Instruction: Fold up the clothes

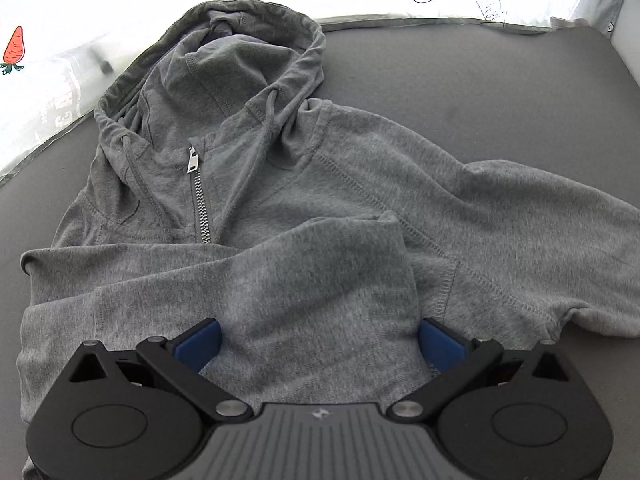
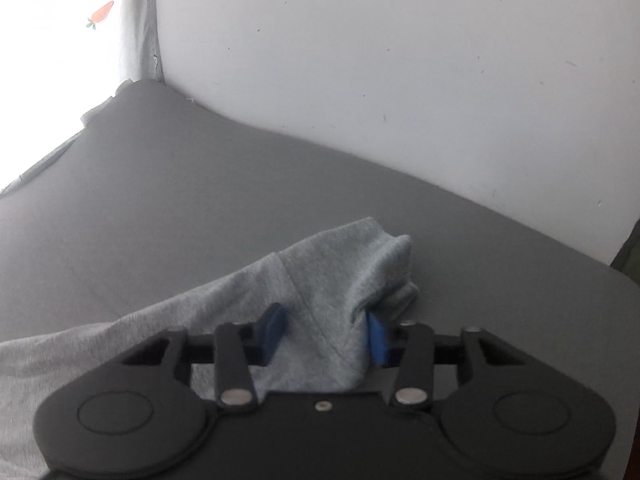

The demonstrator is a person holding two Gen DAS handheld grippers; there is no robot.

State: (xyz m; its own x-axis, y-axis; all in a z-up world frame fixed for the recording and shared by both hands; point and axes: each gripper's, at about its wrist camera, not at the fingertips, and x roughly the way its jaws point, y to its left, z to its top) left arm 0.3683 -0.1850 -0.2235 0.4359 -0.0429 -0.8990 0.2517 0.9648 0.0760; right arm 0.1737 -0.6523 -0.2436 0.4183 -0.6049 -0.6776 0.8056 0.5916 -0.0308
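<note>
A grey zip-up hoodie [image 1: 256, 168] lies on the dark grey bed sheet [image 1: 480, 80], hood toward the far side. One sleeve [image 1: 312, 280] is folded across the chest. My left gripper [image 1: 318, 340] is open, its blue pads either side of that folded sleeve end. In the right wrist view, a bunched end of the grey hoodie [image 2: 340, 276] rises between the blue pads of my right gripper [image 2: 326, 332]; the jaws stand partly apart with cloth between them, and whether they pinch it is unclear.
White bedding with carrot prints [image 1: 14, 46] borders the far side of the sheet. A white wall [image 2: 400, 60] stands behind the bed in the right wrist view. Bare grey sheet [image 2: 180, 200] spreads to the left of the cloth.
</note>
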